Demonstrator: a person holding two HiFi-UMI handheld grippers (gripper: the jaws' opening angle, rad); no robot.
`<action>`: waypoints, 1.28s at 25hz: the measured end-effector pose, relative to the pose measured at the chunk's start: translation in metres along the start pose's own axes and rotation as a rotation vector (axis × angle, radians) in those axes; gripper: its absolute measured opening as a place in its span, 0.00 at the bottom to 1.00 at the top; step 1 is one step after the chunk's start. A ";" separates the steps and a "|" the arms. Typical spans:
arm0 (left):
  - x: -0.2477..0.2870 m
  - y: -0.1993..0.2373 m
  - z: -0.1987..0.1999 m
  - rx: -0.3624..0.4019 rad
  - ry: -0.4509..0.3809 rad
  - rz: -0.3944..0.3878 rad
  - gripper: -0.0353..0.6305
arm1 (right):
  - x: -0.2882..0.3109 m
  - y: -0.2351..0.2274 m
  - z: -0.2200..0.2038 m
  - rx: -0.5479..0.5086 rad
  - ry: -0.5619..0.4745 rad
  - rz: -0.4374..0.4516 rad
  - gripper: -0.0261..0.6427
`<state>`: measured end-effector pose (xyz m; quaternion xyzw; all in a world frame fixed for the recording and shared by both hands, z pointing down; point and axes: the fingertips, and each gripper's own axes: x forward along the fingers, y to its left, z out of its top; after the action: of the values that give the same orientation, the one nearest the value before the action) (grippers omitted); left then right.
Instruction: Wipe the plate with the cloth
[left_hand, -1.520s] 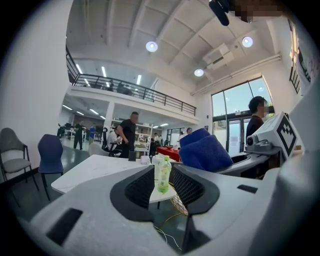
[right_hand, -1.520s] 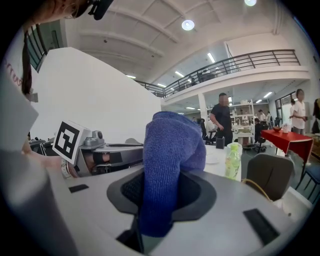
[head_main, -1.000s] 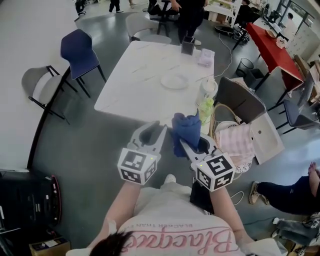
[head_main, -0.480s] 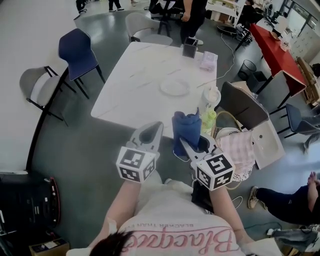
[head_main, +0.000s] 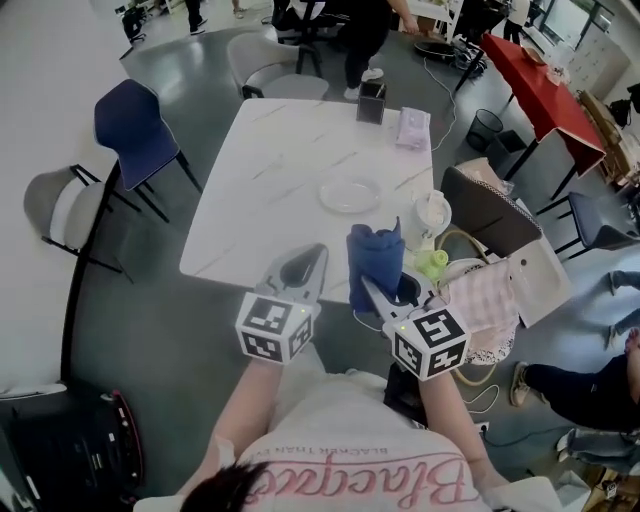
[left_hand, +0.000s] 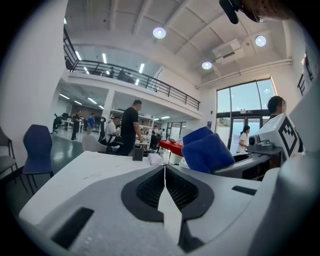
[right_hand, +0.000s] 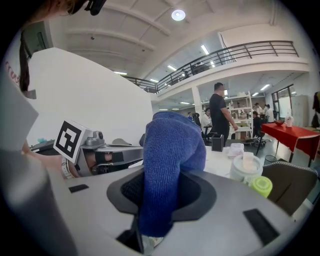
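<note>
one blue cloth (head_main: 375, 260) in right gripper (head_main: 388, 292), plate (head_main: 350, 194) on table (head_main: 265, 185)

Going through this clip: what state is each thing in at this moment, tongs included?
Left tongs: shut, empty.
Right tongs: shut on the cloth.
Cloth: bunched, standing up out of the right tongs.
Plate: flat on the table, empty, untouched.
Cup: upright at the table's edge.

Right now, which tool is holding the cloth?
The right tool, clamped on the bunched blue fabric cloth; the left tool is shut on nothing.
</note>
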<state>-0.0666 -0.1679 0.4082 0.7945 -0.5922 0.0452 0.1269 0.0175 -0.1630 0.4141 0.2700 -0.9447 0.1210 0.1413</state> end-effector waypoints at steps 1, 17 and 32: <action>0.005 0.009 0.003 0.005 0.003 -0.013 0.06 | 0.008 -0.002 0.003 0.008 0.000 -0.015 0.20; 0.074 0.117 0.007 0.002 0.129 -0.240 0.21 | 0.118 -0.028 0.024 0.123 0.006 -0.226 0.20; 0.160 0.155 -0.057 -0.042 0.337 -0.230 0.28 | 0.152 -0.106 -0.002 0.096 0.145 -0.340 0.20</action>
<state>-0.1625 -0.3437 0.5216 0.8352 -0.4688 0.1505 0.2449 -0.0482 -0.3226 0.4830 0.4225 -0.8661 0.1593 0.2145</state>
